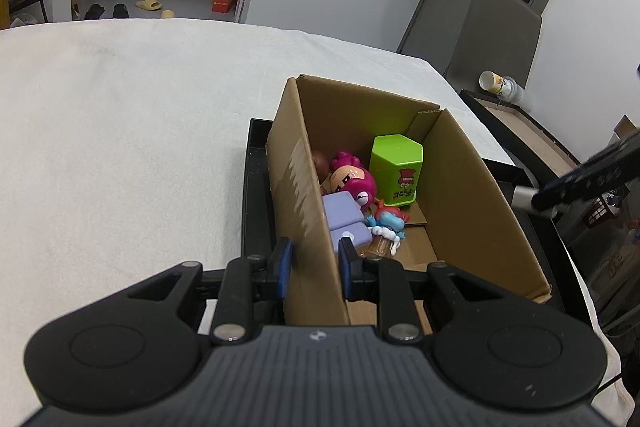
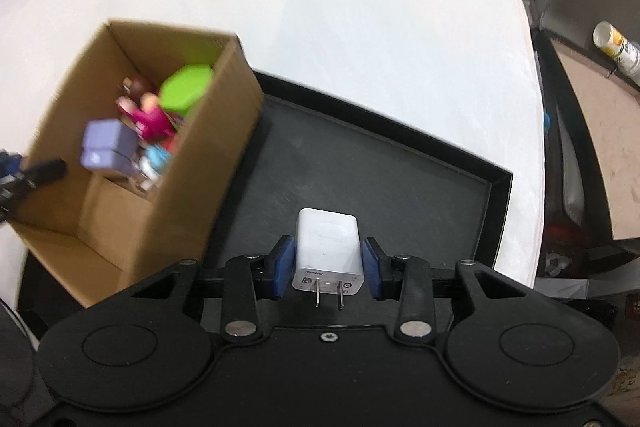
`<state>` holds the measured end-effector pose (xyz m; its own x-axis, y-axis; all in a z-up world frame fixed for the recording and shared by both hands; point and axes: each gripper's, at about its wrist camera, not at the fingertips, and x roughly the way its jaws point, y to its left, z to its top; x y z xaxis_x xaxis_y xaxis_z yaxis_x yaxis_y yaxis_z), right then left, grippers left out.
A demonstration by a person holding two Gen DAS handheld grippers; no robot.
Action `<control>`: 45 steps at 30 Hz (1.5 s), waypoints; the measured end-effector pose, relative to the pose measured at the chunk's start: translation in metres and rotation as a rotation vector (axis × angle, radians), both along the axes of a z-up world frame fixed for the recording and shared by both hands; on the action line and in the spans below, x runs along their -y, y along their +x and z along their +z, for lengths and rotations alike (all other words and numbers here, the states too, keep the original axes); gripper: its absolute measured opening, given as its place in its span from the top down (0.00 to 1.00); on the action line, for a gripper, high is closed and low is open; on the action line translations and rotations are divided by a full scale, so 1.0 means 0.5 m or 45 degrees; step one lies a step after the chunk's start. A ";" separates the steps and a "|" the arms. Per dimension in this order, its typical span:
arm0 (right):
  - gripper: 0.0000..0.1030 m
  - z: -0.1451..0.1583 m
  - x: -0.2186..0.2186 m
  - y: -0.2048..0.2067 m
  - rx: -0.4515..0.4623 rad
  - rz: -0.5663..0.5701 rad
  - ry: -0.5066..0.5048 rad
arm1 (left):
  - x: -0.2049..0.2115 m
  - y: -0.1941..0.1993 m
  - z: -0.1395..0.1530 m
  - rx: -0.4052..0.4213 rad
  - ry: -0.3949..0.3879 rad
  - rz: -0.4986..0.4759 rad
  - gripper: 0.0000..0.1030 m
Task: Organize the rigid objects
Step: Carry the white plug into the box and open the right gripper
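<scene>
A brown cardboard box stands on a black tray and holds a green hexagonal container, a pink doll, a purple block and a blue figure. My left gripper is shut on the box's left wall, one pad on each side. In the right wrist view my right gripper is shut on a white charger plug, prongs toward the camera, above the tray to the right of the box.
A white cloth covers the table. Beyond its right edge lie a dark case with a brown board and a white bottle. The right gripper's arm shows at the right of the left wrist view.
</scene>
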<state>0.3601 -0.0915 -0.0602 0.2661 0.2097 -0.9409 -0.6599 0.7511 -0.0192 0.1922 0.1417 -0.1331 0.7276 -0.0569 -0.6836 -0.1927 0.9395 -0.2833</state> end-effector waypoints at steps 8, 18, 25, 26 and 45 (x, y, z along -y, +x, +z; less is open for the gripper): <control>0.65 0.089 -0.047 -0.027 0.068 0.042 0.099 | 0.001 -0.002 0.000 0.001 0.000 -0.003 0.79; 0.65 0.137 -0.132 -0.050 0.084 0.103 0.183 | -0.006 -0.003 -0.002 0.007 -0.021 -0.001 0.79; 0.64 0.094 -0.180 -0.060 0.042 0.152 0.140 | -0.008 -0.007 -0.002 0.022 -0.025 -0.002 0.79; 0.64 0.085 -0.183 -0.059 0.034 0.151 0.130 | -0.009 -0.007 -0.002 0.022 -0.029 0.000 0.79; 0.62 0.024 -0.232 -0.098 0.145 0.285 0.016 | -0.013 -0.003 -0.001 0.012 -0.026 -0.034 0.76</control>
<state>0.3113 0.0247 -0.0484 0.3159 0.2867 -0.9044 -0.8040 0.5871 -0.0947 0.1906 0.1480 -0.1338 0.7320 -0.0904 -0.6752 -0.1649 0.9382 -0.3044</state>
